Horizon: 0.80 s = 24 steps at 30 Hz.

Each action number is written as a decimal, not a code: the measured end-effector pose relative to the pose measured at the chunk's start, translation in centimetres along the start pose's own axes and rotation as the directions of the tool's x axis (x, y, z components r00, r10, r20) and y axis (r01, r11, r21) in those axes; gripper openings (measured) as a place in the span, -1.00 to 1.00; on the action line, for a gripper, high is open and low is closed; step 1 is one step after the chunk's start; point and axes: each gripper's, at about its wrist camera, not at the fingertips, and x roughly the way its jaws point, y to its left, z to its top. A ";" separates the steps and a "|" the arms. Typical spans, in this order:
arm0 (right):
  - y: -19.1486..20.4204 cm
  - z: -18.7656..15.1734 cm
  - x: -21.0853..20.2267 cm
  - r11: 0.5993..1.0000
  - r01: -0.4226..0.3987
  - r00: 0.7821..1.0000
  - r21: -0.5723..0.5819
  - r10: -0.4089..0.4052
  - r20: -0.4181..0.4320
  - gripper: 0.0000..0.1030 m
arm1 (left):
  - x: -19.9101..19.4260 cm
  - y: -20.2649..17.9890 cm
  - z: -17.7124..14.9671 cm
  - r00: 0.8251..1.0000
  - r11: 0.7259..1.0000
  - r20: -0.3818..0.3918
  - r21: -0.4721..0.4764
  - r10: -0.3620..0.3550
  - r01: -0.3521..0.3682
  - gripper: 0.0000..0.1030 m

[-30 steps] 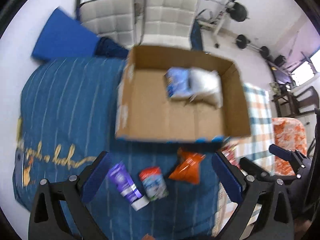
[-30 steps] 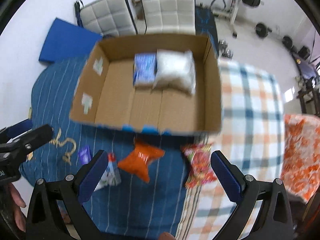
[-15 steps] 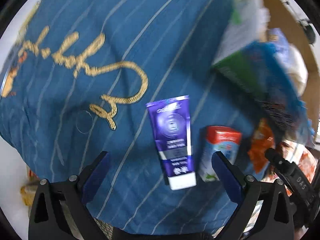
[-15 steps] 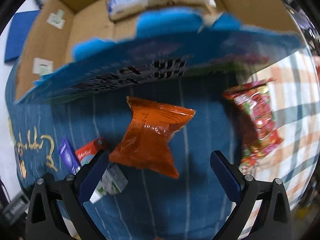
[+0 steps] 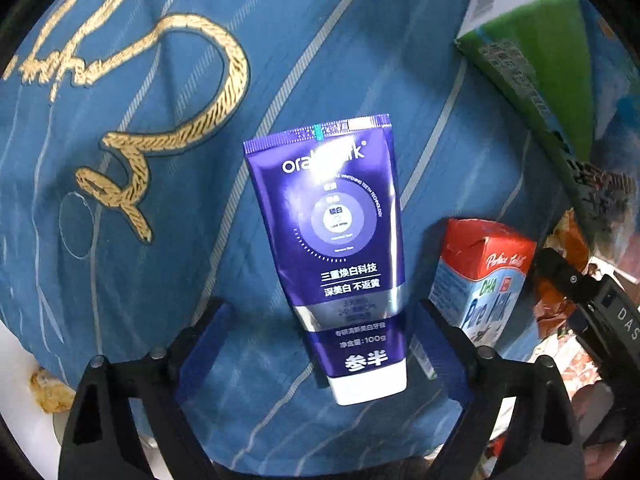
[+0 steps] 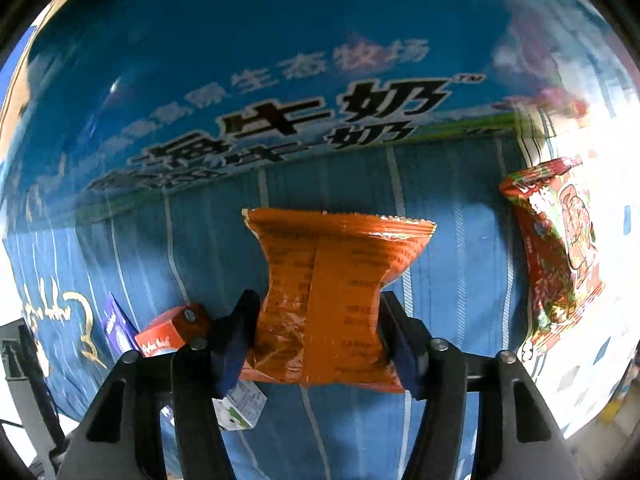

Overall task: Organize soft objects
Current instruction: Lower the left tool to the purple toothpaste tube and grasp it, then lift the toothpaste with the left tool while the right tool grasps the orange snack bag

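Note:
A purple toothpaste tube [image 5: 340, 252] lies on the blue bedspread [image 5: 160, 240], cap end toward me. My left gripper [image 5: 320, 344] is open, its fingers on either side of the tube's cap end, not touching it. A small milk carton [image 5: 480, 284] lies just right of the tube; it also shows in the right wrist view [image 6: 176, 336]. In the right wrist view an orange snack bag [image 6: 328, 292] lies on the bedspread. My right gripper [image 6: 316, 336] is shut on the bag's lower half, which is pinched in between the pads.
The printed outer wall of the cardboard box [image 6: 280, 92] rises close behind the orange bag; its corner shows in the left wrist view [image 5: 532, 48]. A red snack packet [image 6: 560, 248] lies to the right on a checked cloth. The right gripper's body [image 5: 592, 308] shows in the left wrist view.
Both grippers have dropped close to the bed. The left now straddles the toothpaste tube. The right has closed its fingers onto the orange snack bag.

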 end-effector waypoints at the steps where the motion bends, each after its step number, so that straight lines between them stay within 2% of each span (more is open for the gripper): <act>1: 0.1 -0.1 0.1 1.000 0.003 1.000 -0.011 -0.003 -0.005 0.12 | 0.0 -0.1 -0.2 1.000 1.000 0.013 0.009 0.005 -0.005 0.72; 4: 0.1 -0.9 0.4 0.999 0.015 1.000 -0.040 -0.016 -0.022 0.06 | 0.0 -0.8 -0.9 0.999 0.999 0.037 0.034 0.021 -0.023 0.52; 5: 0.1 -1.2 0.5 0.998 0.023 0.999 -0.056 -0.025 -0.030 0.04 | 0.0 -1.1 -1.2 0.999 0.999 0.048 0.048 0.022 -0.024 0.35; 6: 0.0 -1.6 0.6 0.997 0.029 0.999 -0.072 -0.032 -0.039 0.04 | -0.1 -1.3 -1.4 0.998 0.998 0.054 0.060 0.023 -0.026 0.08; 9: -0.7 -2.6 0.7 0.993 0.043 0.997 -0.110 -0.050 -0.060 0.03 | -0.3 -2.2 -2.4 0.998 0.994 0.056 0.108 0.024 -0.030 -0.09; 14: -2.7 -4.8 0.8 0.983 0.061 0.993 -0.171 -0.078 -0.094 0.02 | 0.0 -3.9 -4.7 0.991 0.971 0.082 0.210 0.103 -0.118 -0.10; 19: -4.1 -6.3 1.1 0.981 0.048 0.989 -0.188 -0.073 -0.132 0.02 | 1.3 -4.0 -6.7 0.989 0.961 0.076 0.237 0.127 -0.141 -0.07; 21: -4.8 -6.5 1.3 0.983 0.042 0.988 -0.179 -0.068 -0.140 0.03 | 2.8 -3.6 -6.6 0.991 0.966 0.036 0.222 0.129 -0.134 0.19; 23: -5.5 -6.1 1.7 0.987 0.037 0.988 -0.155 -0.059 -0.144 0.03 | 3.1 -4.1 -6.0 0.992 0.964 0.025 0.232 0.126 -0.128 0.35; 24: -5.6 -6.0 1.9 0.989 0.033 0.988 -0.144 -0.054 -0.146 0.03 | 3.5 -4.4 -5.9 0.991 0.962 0.015 0.239 0.131 -0.131 0.35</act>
